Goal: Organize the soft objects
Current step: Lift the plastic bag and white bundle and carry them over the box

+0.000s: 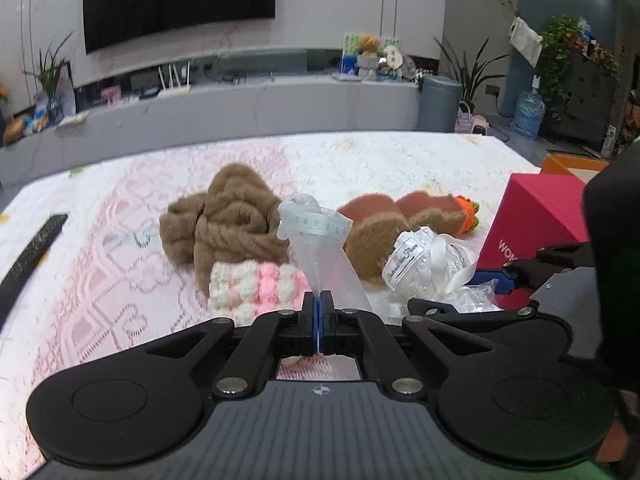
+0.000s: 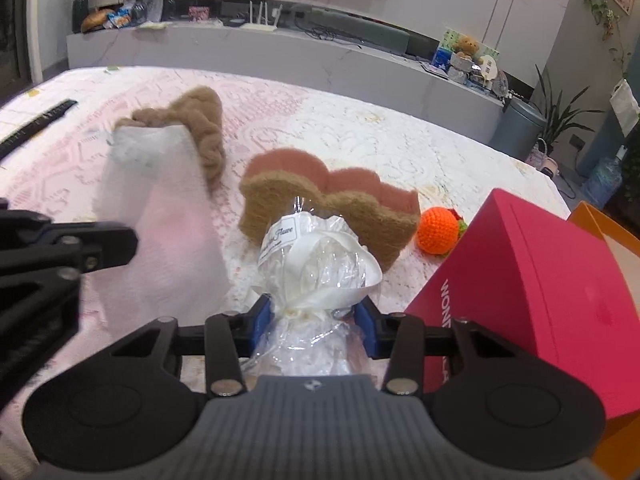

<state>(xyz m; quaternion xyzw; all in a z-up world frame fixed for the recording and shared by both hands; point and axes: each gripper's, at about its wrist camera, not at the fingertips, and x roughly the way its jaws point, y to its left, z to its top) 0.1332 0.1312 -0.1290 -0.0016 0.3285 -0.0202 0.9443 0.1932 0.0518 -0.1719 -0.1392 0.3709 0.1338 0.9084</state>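
My left gripper (image 1: 319, 308) is shut on the bottom tip of a translucent white pouch (image 1: 320, 248), which stands up as a cone in front of it. In the right wrist view the same pouch (image 2: 160, 208) hangs at the left. My right gripper (image 2: 314, 316) has its blue pads against both sides of the tied neck of a cellophane-wrapped bundle (image 2: 320, 256) with a white ribbon. The bundle (image 1: 428, 268) lies on the bed cover beside a fuzzy tan and pink plush (image 2: 332, 200). A brown knitted scarf (image 1: 228, 220) and a pink and white crochet piece (image 1: 256, 286) lie behind the pouch.
A red box (image 2: 540, 280) stands close on the right, an orange box (image 2: 608, 232) behind it. An orange crochet ball (image 2: 436, 236) rests between plush and red box. A black ruler (image 1: 32, 248) lies at the left edge of the patterned bed cover (image 1: 120, 240). A low cabinet runs beyond.
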